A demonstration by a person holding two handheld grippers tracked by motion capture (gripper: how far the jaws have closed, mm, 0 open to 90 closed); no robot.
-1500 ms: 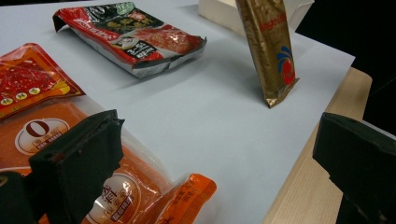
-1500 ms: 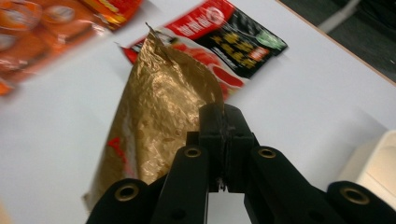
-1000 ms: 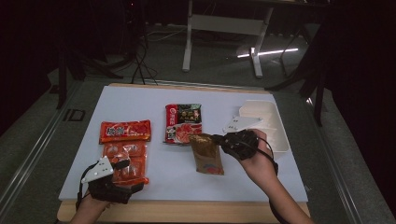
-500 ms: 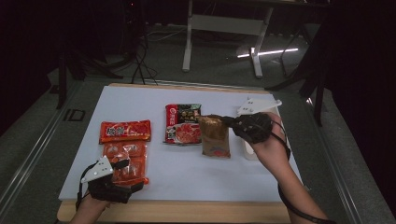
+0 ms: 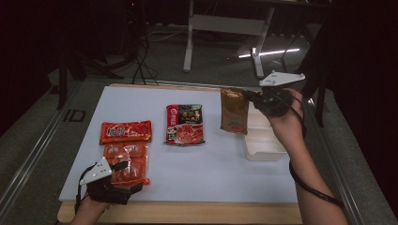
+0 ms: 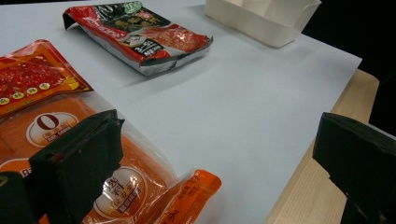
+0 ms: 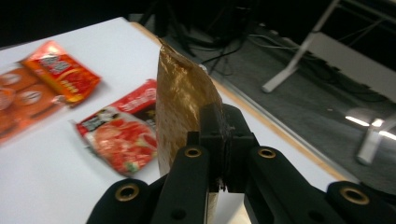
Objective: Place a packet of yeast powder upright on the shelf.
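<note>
At the far right of the table, a brown packet (image 5: 234, 111) hangs in the air beside the white tray (image 5: 263, 145), pinched at its edge by the right gripper (image 5: 253, 97), whose jaws are pressed together on the foil (image 7: 180, 107). The packet is upright, clear of the surface, its lower end just left of the tray's far part. The surface is a white sheet (image 5: 211, 164) laid on a wooden table (image 5: 187, 213), whose bare wood shows along the near edge; round it lies a dark room with a grey floor, cables and a white desk frame (image 5: 220, 28) beyond. The right forearm reaches in from the near right, hand raised and wrist bent inward toward the left. The left gripper (image 5: 123, 165) rests low at the near left, its jaws spread wide over the corner of an orange packet (image 6: 140, 186), pressing on nothing. Four packets can be counted: the brown one in the air, a red and dark one (image 5: 184, 124) in the middle, a red one (image 5: 126, 131) at the left and the orange one just nearer. There is one tray and two grippers.
</note>
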